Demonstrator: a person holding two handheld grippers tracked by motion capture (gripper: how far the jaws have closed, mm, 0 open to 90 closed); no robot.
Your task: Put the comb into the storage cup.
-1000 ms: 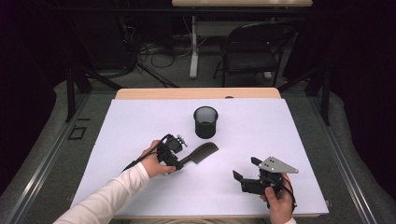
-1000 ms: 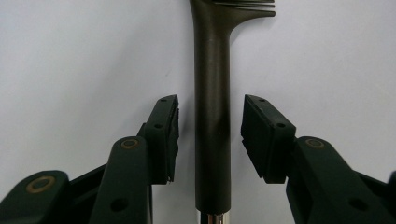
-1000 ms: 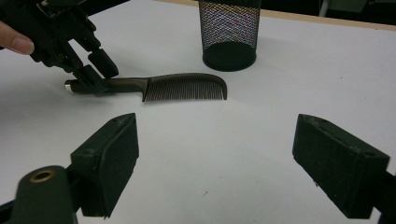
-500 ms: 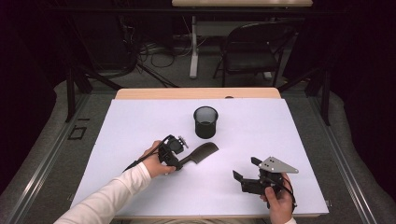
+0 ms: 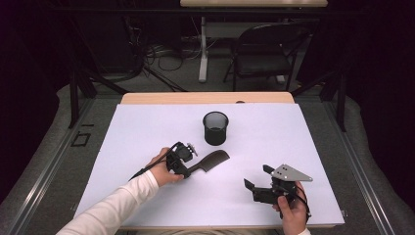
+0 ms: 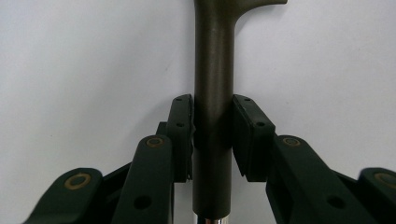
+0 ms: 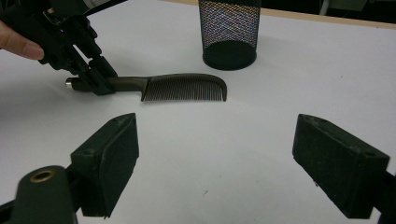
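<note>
left gripper: jaws have just been closing in on the comb's handle, and both pads now press its sides (pretty snug in the left gripper view)
comb: lying flat on the white table, teeth end pointing toward the mesh cup, near it but not touching
right gripper: jaws spread wide, nothing between them, hanging just above the table well apart from the comb

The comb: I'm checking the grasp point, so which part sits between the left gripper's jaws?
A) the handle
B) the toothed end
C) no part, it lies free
A: in the left gripper view the pads flank the comb handle; the teeth lie beyond the left gripper.
</note>
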